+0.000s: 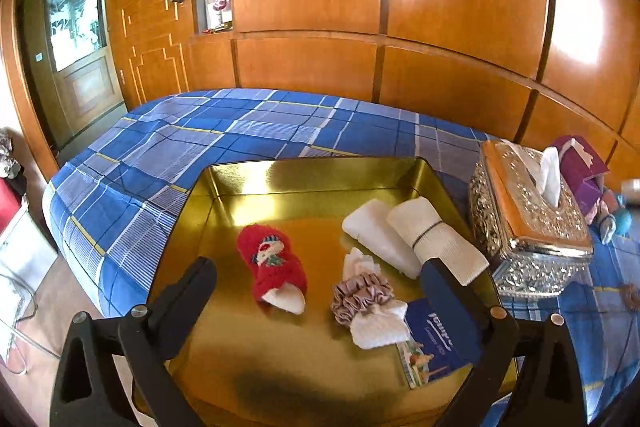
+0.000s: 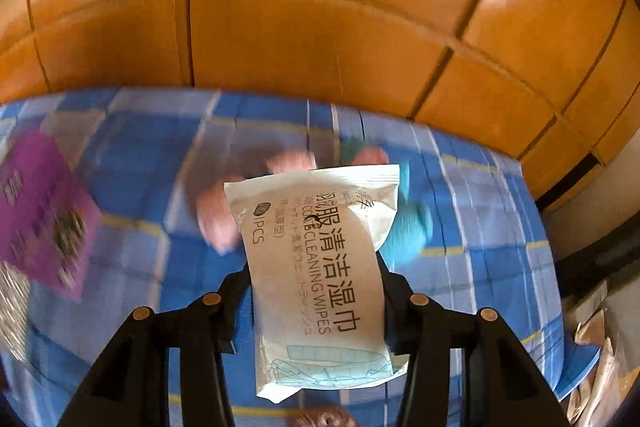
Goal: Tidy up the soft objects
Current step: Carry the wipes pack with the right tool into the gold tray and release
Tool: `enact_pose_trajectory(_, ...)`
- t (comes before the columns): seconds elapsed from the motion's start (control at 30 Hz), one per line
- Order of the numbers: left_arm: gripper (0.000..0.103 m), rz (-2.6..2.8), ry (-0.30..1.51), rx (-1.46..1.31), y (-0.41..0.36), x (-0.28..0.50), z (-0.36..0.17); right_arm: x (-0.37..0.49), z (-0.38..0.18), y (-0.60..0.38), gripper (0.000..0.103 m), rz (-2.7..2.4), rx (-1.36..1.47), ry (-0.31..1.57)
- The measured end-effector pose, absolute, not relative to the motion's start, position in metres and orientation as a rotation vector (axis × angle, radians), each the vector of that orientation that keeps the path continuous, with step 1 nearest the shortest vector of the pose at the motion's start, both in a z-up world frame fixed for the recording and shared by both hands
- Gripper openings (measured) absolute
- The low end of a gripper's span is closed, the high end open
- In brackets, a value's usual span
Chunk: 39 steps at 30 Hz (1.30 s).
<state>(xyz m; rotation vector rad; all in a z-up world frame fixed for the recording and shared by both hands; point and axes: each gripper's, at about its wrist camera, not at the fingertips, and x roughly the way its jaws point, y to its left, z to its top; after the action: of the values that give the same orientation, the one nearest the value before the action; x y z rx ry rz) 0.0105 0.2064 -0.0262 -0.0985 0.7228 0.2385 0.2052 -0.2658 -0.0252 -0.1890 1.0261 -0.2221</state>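
While the left gripper [image 1: 320,279] is gaping empty over the tray [image 1: 320,167], the right gripper [image 2: 314,291] is clamping the wipes [image 2: 320,267]; next, carrying them to the tray.

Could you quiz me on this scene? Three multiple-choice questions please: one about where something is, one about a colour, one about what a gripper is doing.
1. Where does the red sock lie?
A. In the gold tray
B. On the tissue box
C. On the floor

2. What colour is the bedsheet?
A. Green striped
B. Blue checked
C. Plain white

3. What is the right gripper doing?
A. Standing empty
B. Clamping a wipes packet
C. Clamping a scrunchie

Answers:
1. A: the sock rests on the tray's floor, left of the rolled white cloths.
2. B: blue squares with pale lines cover the bed.
3. B: the jaws press both sides of the printed packet, held off the bed.
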Motion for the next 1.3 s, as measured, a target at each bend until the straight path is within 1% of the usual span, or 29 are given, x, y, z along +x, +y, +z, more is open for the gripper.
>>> enact_pose_trajectory(0.1,0.103,0.228,0.724,-0.077,0.200,0.008,-0.026,0.231,0.005,-0.247,0.048,-0.202,-0.151,1.001)
enact_pose_trajectory(0.27,0.103,0.222,0.721,-0.061,0.195,0.004,-0.026,0.252,0.055,-0.177,0.048,-0.037,-0.144,0.898)
enact_pose_trajectory(0.37,0.103,0.219,0.722,-0.057,0.194,0.003,-0.026,0.242,0.078,-0.115,0.048,0.181,-0.184,0.817)
enact_pose_trajectory(0.47,0.103,0.228,0.717,-0.053,0.196,0.001,-0.025,0.214,0.085,-0.051,0.048,0.430,-0.260,0.770)
enact_pose_trajectory(0.67,0.103,0.259,0.710,-0.045,0.215,-0.001,-0.024,0.150,0.052,0.045,0.048,0.760,-0.415,0.810)
enact_pose_trajectory(0.83,0.103,0.344,0.681,-0.131,0.258,-0.007,-0.015,0.120,0.009,0.102,0.048,0.873,-0.449,0.936)
enact_pose_trajectory(1.0,0.103,0.403,0.645,-0.184,0.284,-0.014,-0.010,0.134,-0.042,0.150,0.049,0.835,-0.402,1.072)
enact_pose_trajectory(1.2,0.103,0.395,0.649,-0.202,0.290,-0.013,-0.012,0.151,-0.084,0.184,0.050,0.743,-0.377,1.101)
enact_pose_trajectory(1.27,0.103,0.397,0.653,-0.199,0.290,-0.011,-0.014,0.155,-0.089,0.186,0.052,0.720,-0.355,1.111)
enact_pose_trajectory(1.3,0.103,0.398,0.654,-0.200,0.290,-0.011,-0.014,0.156,-0.090,0.185,0.057,0.720,-0.339,1.112)
